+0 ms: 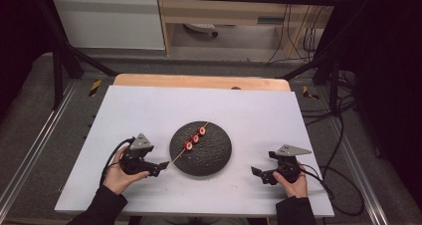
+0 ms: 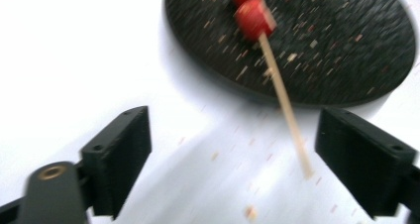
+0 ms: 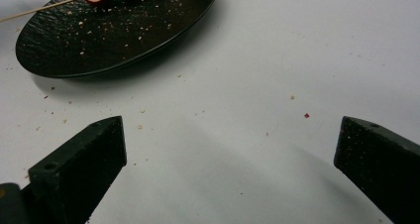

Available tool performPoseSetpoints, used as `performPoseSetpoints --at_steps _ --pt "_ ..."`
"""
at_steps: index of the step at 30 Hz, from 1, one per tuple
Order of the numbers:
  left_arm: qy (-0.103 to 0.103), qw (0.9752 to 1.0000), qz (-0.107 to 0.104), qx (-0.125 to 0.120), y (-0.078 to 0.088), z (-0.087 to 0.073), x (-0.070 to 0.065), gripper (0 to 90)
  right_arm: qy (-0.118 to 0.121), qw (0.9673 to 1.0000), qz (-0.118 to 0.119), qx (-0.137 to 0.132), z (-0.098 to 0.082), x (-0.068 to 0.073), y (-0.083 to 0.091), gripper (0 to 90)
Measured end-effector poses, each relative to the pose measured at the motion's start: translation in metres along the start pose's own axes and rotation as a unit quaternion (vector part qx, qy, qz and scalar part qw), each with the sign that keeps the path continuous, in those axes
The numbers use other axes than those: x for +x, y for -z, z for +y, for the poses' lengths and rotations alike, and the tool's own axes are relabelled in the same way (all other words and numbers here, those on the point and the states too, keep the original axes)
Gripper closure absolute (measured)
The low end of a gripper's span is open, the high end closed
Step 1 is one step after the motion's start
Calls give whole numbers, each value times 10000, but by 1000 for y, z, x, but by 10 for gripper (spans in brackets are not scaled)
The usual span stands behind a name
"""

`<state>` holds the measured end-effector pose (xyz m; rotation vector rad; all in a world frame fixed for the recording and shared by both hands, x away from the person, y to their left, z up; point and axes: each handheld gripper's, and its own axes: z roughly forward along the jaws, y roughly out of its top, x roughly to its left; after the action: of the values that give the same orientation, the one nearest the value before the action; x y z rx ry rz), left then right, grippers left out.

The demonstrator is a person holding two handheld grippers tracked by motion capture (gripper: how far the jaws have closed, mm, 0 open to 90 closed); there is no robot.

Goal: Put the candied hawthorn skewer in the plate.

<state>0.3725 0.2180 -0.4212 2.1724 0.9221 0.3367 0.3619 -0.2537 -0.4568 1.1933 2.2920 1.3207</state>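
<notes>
Both left gripper [image 2: 233, 154] jaws flank skewer [image 2: 289, 112]

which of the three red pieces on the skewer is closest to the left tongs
The lowest-left red piece, the last one on the skewer before its bare stick runs off the black plate toward the left tongs. The other two sit farther up.

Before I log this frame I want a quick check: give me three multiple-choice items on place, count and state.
1. Where do the red fruit pieces lie?
A. on the dark plate
B. on the bare table
C. in a bowl

2. How many pieces sit on the skewer?
A. one
B. three
C. five

3. How does the left gripper stand to the skewer?
A. clamped on it
B. open, stick end between its fingers, untouched
C. shut beside it

Key: A, fruit rests over the plate; B, the high view shows three; B, a gap shows on both sides of the stick.
</notes>
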Motion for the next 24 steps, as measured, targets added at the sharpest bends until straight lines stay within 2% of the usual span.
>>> performPoseSetpoints --at_steps 4,6,12,17,20,24 --pt "203 9997 71 -122 7 -15 10 119 15 10000 -3 38 0 0 0 6" --pt "222 9995 142 -153 10 -22 14 86 25 10000 -4 67 0 0 0 6" --pt "435 9983 161 -363 17 -44 23 64 -4 10000 -12 69 -1 -1 1 6" --pt "496 9975 180 -460 20 -58 29 64 -10 9999 9 155 -1 -2 2 5" --pt "466 9975 253 -475 22 -59 31 64 -4 9998 31 179 -1 -2 2 6" --pt "427 9979 249 -412 22 -60 31 64 -30 9998 19 182 -1 -2 2 6"
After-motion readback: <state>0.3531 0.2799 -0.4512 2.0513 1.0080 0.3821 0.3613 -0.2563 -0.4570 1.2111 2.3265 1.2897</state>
